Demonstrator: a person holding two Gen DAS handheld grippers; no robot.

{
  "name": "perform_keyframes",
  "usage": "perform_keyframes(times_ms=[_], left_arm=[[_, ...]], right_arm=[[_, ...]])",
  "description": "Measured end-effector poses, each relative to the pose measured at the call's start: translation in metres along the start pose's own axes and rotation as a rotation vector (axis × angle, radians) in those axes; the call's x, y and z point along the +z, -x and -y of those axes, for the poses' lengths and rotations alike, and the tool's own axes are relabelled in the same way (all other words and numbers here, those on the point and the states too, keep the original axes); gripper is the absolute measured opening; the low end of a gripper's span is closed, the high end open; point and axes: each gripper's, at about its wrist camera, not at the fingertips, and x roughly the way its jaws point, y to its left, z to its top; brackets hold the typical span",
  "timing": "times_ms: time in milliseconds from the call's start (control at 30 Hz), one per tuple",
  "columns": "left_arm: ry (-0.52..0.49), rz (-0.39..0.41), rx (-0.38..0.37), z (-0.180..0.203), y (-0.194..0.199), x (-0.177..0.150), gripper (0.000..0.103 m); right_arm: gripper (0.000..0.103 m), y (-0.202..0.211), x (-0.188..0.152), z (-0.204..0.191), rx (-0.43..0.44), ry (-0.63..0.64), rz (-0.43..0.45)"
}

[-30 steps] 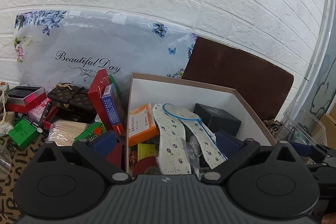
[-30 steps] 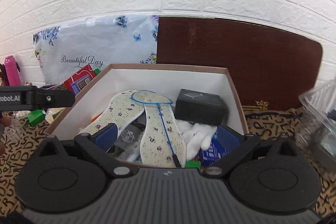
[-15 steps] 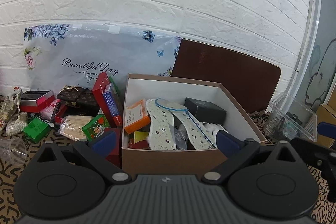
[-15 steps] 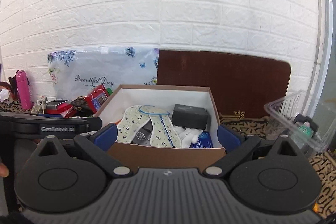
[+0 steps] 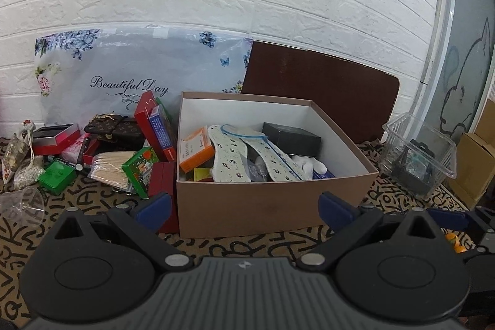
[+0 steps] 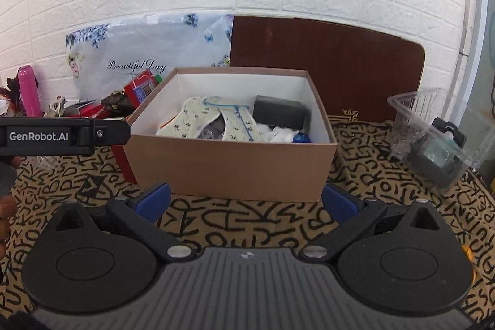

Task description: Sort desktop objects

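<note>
1. The brown cardboard box with a white lining stands on the patterned tabletop straight ahead of both claws. It already holds a pair of flower-print insoles, an orange carton, a black box and some white soft items.
2. The unsorted pile lies just left of the box, forward and to the left of the left claw: a dark red box touching the box wall, a green printed carton, a bundle of pale wooden sticks, a small green box and a monogrammed brown pouch.
3. The left claw is spread wide and carries nothing. The right claw is likewise spread wide and bare.
4. The pile sits on the left claw's side, with the box between it and the right claw, so the left one is nearer by my reading. The stick bundle's long axis runs roughly left to right across that claw's view.
5. A clear plastic tub lies tilted, forward and to the right of the right claw, well apart from the box.
6. A clear plastic cup lies on its side at the far left.
</note>
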Motion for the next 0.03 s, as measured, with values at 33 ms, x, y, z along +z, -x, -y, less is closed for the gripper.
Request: perform_keyframes(times_ms=[33], left_arm=[[-0.002, -0.006, -0.001, 0.0007, -0.0006, -0.0008, 0.103]], right_arm=[[0.101, -0.0022, -0.0003, -0.0006, 0.003, -0.002, -0.004]])
